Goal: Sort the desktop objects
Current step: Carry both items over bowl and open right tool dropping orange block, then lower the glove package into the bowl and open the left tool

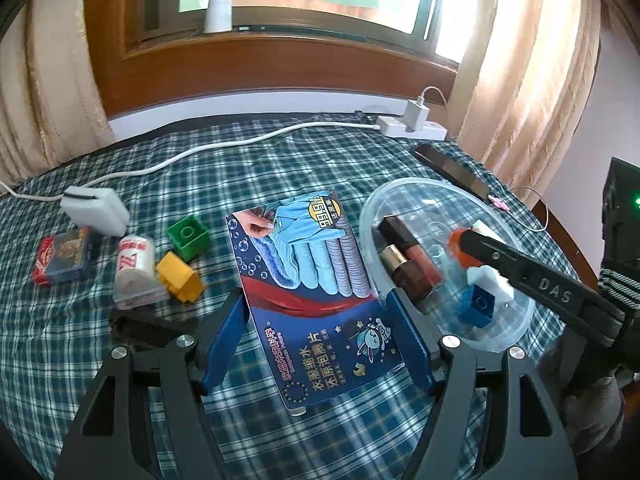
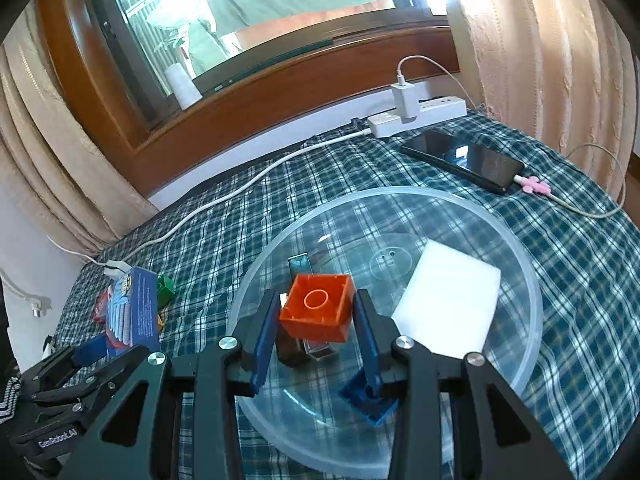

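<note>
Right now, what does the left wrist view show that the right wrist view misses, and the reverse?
Left wrist only: white foam sponge, yellow plastic block and white wrapped roll on the checked cloth. Right wrist only: the orange plastic block's hollow underside in the right gripper, and the whole black phone. Both: clear round plastic bowl, blue plastic block, blue printed box in the left gripper.

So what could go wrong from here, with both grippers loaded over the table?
1. The orange block hangs over a bowl already holding bottles, a white sponge and a blue block; dropped, it may bounce out or knock them.
2. The left gripper pinches the flat packet only by its edges, so it could slip or twist.
</note>
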The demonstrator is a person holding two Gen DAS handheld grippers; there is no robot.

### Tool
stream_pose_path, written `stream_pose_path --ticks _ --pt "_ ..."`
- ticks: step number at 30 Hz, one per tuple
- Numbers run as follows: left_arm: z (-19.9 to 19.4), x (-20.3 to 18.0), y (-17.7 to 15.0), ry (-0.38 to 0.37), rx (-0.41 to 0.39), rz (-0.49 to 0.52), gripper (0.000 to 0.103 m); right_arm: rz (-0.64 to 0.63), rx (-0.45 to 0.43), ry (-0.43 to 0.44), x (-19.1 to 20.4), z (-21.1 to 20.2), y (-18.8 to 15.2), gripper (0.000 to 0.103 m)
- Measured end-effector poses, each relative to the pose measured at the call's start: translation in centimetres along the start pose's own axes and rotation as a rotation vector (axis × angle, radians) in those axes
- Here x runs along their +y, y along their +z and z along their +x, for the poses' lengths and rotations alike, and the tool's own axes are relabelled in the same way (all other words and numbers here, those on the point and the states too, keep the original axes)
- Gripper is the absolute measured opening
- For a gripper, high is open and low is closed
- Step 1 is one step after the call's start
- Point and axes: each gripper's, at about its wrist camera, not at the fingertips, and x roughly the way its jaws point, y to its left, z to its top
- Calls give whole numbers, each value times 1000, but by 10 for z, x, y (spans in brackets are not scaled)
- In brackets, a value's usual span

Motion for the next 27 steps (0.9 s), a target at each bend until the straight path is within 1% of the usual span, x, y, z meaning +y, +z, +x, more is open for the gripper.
stream_pose_path --ticks 3,4,5,7,16,22,27 --pt "2 -8 3 0 1 12 74 2 -1 9 -3 2 1 42" --pt "3 -10 3 0 2 16 74 5 -2 11 -4 2 1 46" --pt "4 -13 5 0 4 20 74 10 -4 13 -6 1 1 53" --pt "6 -17 6 -2 7 27 74 18 -14 11 -10 -1 1 55" --pt "22 -38 19 -40 23 59 74 54 -50 -5 -28 -12 1 55" --pt "39 -49 27 -74 43 60 74 49 -109 -61 -33 -21 1 56" --pt "49 -60 36 -80 32 82 74 67 -173 -123 -41 -30 1 58"
